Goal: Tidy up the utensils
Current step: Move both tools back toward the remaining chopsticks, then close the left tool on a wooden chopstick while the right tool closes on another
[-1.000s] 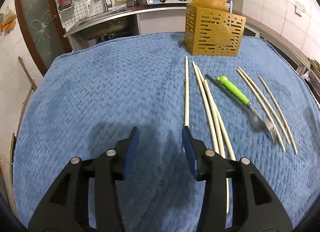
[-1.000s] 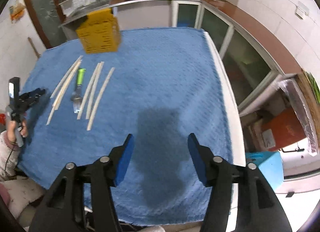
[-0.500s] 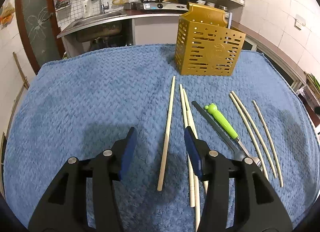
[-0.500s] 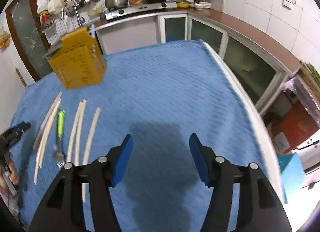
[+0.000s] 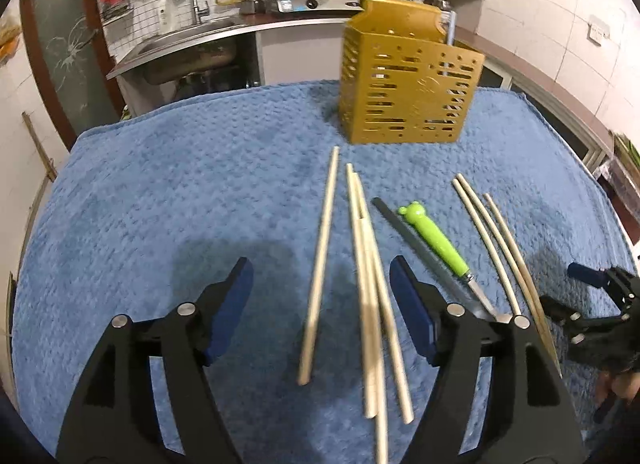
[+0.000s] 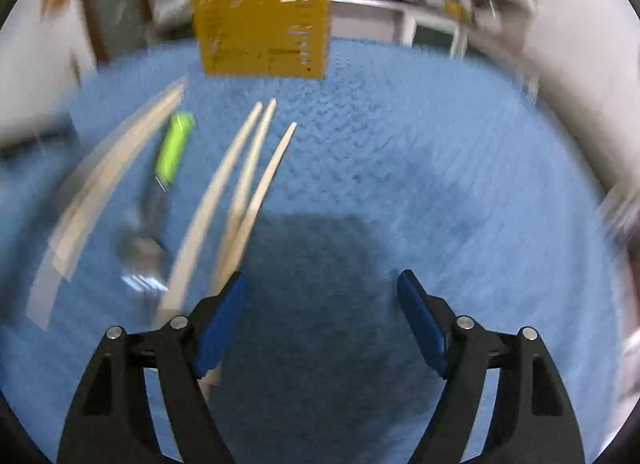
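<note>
So the blue towel (image 5: 160, 184) covers the table, the yellow slotted caddy (image 5: 408, 92) standing at its far side. Chopsticks (image 5: 320, 260) lie in front of it, long axes pointing toward the caddy, directly ahead of the left gripper (image 5: 320, 304), the nearer one. Its jaws gape wide, holding nothing, straddling the sticks; the right gripper (image 6: 320, 316) is equally wide and empty.
</note>
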A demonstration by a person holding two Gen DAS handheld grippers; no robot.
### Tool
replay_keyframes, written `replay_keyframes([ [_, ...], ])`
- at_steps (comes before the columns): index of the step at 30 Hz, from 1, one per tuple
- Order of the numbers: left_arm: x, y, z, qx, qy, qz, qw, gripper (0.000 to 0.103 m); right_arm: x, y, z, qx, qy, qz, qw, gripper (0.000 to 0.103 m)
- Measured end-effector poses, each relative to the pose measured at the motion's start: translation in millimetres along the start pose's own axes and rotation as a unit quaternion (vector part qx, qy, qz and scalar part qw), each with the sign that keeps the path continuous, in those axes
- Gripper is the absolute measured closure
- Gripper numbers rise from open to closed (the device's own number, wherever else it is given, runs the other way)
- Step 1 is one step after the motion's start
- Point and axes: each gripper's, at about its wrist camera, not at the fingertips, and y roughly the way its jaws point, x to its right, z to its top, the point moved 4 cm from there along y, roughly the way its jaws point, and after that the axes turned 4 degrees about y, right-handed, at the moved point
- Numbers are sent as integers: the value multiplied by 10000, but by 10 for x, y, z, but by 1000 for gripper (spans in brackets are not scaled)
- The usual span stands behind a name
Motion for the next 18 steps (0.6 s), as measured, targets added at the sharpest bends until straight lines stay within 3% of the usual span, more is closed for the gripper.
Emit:
replay_keyframes([
  [1, 24, 21, 14, 20, 29, -39, 10000, 34, 62, -10, 95, -8, 322, 27, 9995, 27],
  [3, 45, 93, 55, 7, 9, -19, 10000, 34, 51, -4, 252, 111, 275, -199, 9994, 27],
  [7, -5, 253, 81, -172, -90, -30, 9998, 34, -55, 137, 482, -10, 377, -247, 9990, 28],
  [11, -78, 363, 134, -249, -100, 95, 9996, 39, -249, 410, 651, -266, 237, -429, 9984, 57],
  [13, -107, 421, 183, -339, -111, 83, 9993, 53, -202, 483, 698, -342, 369, -576, 9971, 61],
  [16, -186, 533, 277, -526, -148, 60, 9985, 57, -219, 575, 768, -524, 341, -720, 9954, 65],
  [18, -236, 607, 328, -604, -166, 38, 9980, 64, -224, 597, 793, -572, 332, -788, 9947, 70],
])
